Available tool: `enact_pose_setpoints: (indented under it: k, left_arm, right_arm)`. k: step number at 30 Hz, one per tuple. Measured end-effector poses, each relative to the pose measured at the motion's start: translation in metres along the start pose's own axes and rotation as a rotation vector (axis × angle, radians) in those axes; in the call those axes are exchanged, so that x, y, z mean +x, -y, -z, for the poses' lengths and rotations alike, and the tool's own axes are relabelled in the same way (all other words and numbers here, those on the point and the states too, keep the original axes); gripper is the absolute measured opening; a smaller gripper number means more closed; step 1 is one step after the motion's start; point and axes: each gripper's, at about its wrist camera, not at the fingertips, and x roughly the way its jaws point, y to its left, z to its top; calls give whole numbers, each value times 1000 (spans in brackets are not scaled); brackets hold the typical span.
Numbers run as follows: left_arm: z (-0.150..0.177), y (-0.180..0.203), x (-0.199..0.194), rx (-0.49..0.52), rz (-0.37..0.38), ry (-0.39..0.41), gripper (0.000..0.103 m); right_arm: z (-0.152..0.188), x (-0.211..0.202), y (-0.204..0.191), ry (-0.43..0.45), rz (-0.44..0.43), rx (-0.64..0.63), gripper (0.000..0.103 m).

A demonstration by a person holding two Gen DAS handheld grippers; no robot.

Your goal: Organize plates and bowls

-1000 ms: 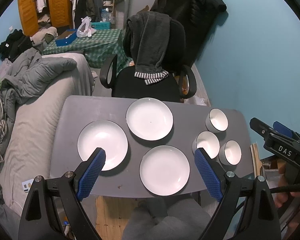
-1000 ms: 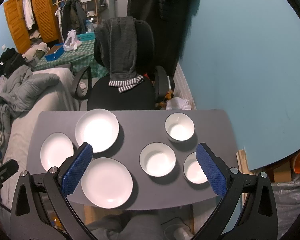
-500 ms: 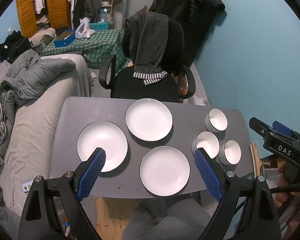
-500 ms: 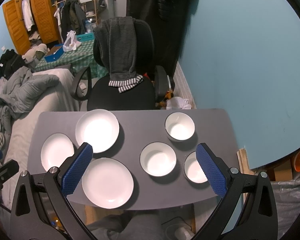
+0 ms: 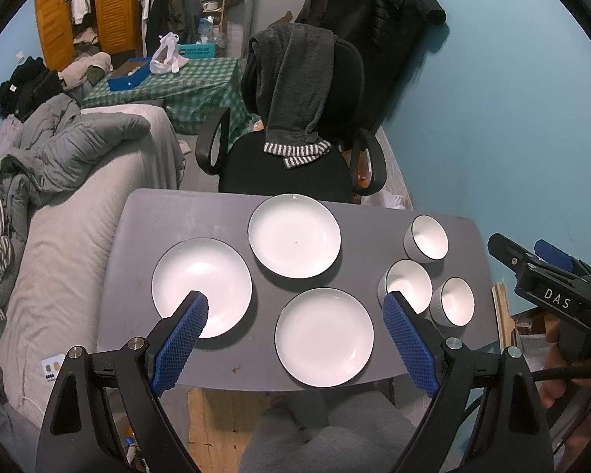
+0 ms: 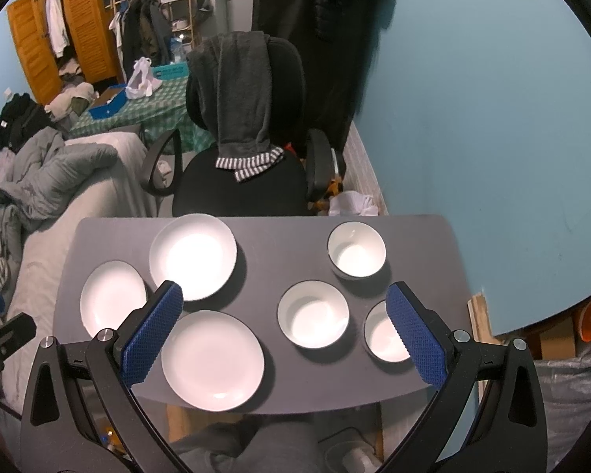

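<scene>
Three round white plates [image 5: 324, 337] and three white bowls [image 6: 313, 313] face up on the grey desk [image 6: 264, 236]; both tongs [image 5: 295, 331] [image 6: 283, 323] released, teal-walled room.

On the desk [image 6: 264, 236], three plates [image 6: 193, 262] cluster at centre-left of the frame, three bowls [image 6: 313, 313] at centre-right; a chair [image 6: 248, 193] stands above, behind the desk.

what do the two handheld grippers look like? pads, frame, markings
Both alike: the left gripper and the right gripper each have two black angular fingers with triangular cutouts, silver bolts at the joints and blue cross-hatched pads. From the left camera, the right gripper's black body shows white "DAS" lettering, and a black cable trails below it.
</scene>
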Motion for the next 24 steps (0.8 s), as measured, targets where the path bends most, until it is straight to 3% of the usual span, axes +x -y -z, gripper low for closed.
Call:
enact_pose_setpoints:
  k: [24]
  left_arm:
    - [3, -19, 27, -24, -4, -44, 91]
  right_arm:
    - [-1, 28, -10, -22, 2, -98, 101]
